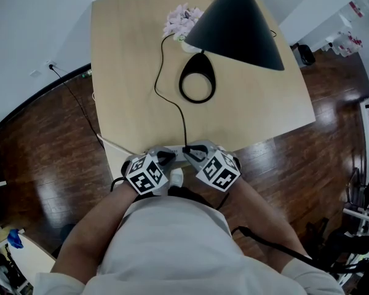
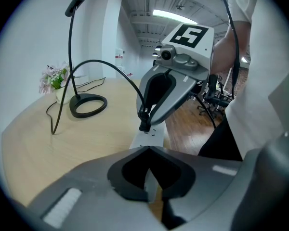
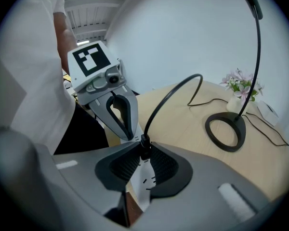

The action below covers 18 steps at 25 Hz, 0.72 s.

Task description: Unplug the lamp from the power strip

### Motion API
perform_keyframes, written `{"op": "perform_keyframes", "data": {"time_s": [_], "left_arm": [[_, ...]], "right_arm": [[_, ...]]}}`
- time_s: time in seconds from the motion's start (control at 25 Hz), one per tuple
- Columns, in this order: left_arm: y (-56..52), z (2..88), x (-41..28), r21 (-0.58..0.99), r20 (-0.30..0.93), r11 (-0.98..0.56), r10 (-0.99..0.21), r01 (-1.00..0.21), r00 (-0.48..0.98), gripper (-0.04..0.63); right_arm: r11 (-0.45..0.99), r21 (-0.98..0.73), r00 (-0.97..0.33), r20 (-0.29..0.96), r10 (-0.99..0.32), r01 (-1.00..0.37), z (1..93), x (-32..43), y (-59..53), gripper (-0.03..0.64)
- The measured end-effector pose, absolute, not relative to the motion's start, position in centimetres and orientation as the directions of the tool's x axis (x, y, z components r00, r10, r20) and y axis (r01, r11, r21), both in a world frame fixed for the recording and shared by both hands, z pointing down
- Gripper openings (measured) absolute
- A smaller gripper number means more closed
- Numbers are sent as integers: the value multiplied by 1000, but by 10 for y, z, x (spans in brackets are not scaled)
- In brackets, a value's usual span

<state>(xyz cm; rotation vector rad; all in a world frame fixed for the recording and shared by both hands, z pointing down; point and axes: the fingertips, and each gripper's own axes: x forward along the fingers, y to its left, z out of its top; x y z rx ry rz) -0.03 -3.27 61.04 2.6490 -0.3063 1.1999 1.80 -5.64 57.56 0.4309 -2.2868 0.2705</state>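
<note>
The lamp has a black shade (image 1: 237, 26) and a ring base (image 1: 197, 78) on the wooden table (image 1: 129, 54). Its black cord (image 1: 166, 100) runs to a black plug (image 3: 144, 142) standing on the white power strip (image 2: 147, 139) at the table's near edge. My right gripper (image 3: 144, 149) is shut on the plug, with the strip (image 3: 145, 182) below it. My left gripper (image 2: 151, 177) is shut on the strip a short way from the plug (image 2: 144, 125). In the head view both grippers, left (image 1: 163, 158) and right (image 1: 194, 154), meet over the strip. Whether the plug's pins are still seated is hidden.
A small vase of pale flowers (image 1: 183, 20) stands behind the lamp base. A white cable (image 1: 114, 143) leaves the strip leftward over the table edge. A black cable (image 1: 74, 97) crosses the wood floor to a wall socket. Office chairs (image 2: 216, 93) stand beyond the table.
</note>
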Motion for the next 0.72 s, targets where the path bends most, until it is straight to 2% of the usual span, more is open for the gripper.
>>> {"op": "perform_keyframes", "data": {"time_s": [0.24, 0.72], "left_arm": [[-33, 611, 0, 113, 755, -953, -103, -283, 647, 2], [-32, 612, 0, 110, 759, -952, -106, -287, 642, 2]], "right_arm": [[888, -76, -642, 719, -266, -453, 568, 30, -86, 69], [827, -221, -625, 758, -188, -517, 614, 49, -103, 65]]}}
